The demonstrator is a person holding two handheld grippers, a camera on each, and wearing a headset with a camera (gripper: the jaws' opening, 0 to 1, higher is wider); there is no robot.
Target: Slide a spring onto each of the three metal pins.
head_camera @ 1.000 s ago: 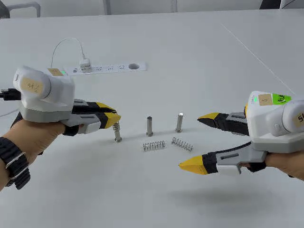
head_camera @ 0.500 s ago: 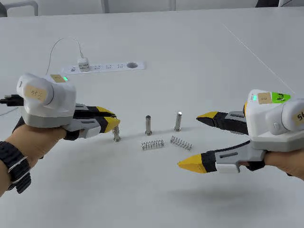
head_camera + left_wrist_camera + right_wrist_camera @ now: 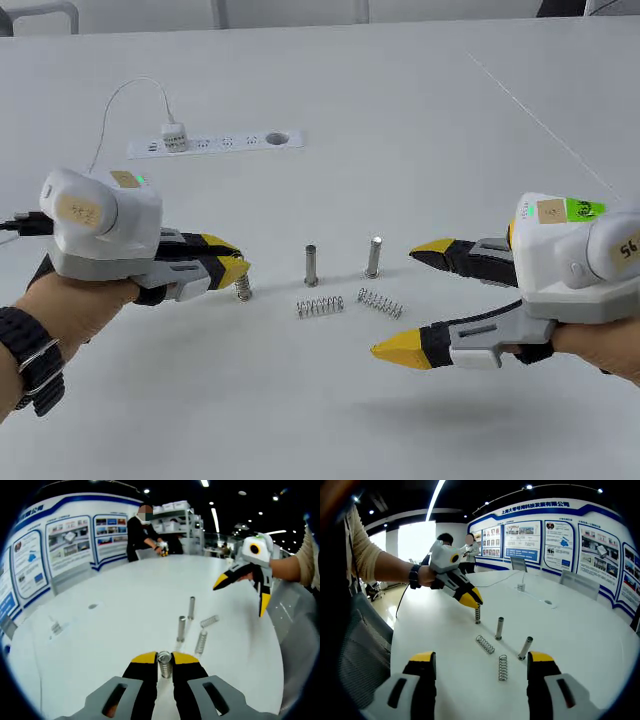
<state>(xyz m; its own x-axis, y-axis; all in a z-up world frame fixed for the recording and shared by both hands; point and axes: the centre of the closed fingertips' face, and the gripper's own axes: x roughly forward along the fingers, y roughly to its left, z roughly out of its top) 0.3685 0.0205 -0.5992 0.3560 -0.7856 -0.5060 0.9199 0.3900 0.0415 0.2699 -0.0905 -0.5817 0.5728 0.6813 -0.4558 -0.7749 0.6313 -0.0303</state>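
Left tool point(image 3: 238, 268) is clamped on the spring point(image 3: 242, 286) over the leftmost pin point(image 3: 245, 296), right tool point(image 3: 393, 300) is wide open, two more springs point(image 3: 321, 306) lying loose on the tabletop point(image 3: 400, 120).

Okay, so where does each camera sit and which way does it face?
Head view: headset, looking down at the table; left hand, right hand, left gripper, right gripper show.
Left gripper view: on that gripper, facing the right gripper; own jaws shut on the fitted spring.
Right gripper view: on that gripper, facing the person's left arm; own jaws open around a loose spring.
Shared: both gripper views see the middle pin, from opposite sides.
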